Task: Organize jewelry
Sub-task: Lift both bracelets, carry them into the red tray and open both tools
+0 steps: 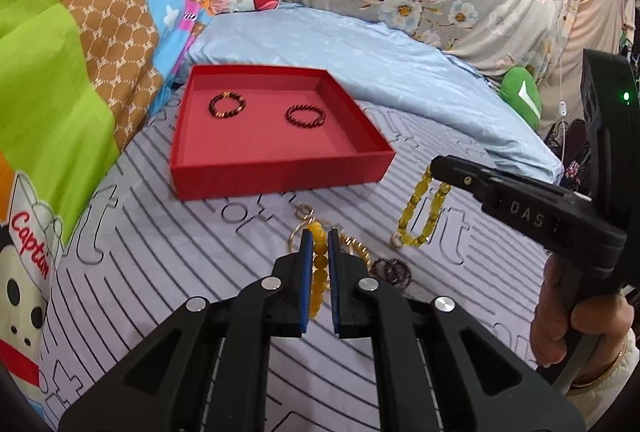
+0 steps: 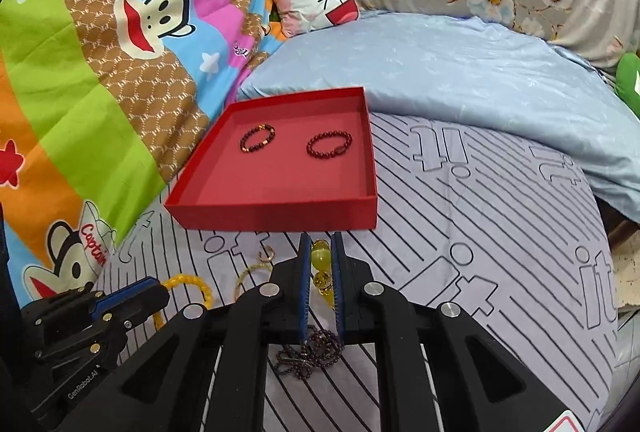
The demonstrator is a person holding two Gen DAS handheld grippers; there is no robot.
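Your left tongs [image 1: 318, 246] pinch the amber round-bead bracelet [image 1: 319, 264], right tongs [image 2: 320, 252] hold the yellow-green bead bracelet [image 1: 420, 216] lifted — next, carry both to the red cardboard tray [image 1: 280, 173] w/ care.

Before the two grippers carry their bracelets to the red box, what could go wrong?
1. The right gripper holds the translucent yellow bead bracelet by its top only; the hanging loop may swing and slip out.
2. The left gripper closes on the opaque orange-yellow bead bracelet, which lies against thin gold chains; these may be dragged along.
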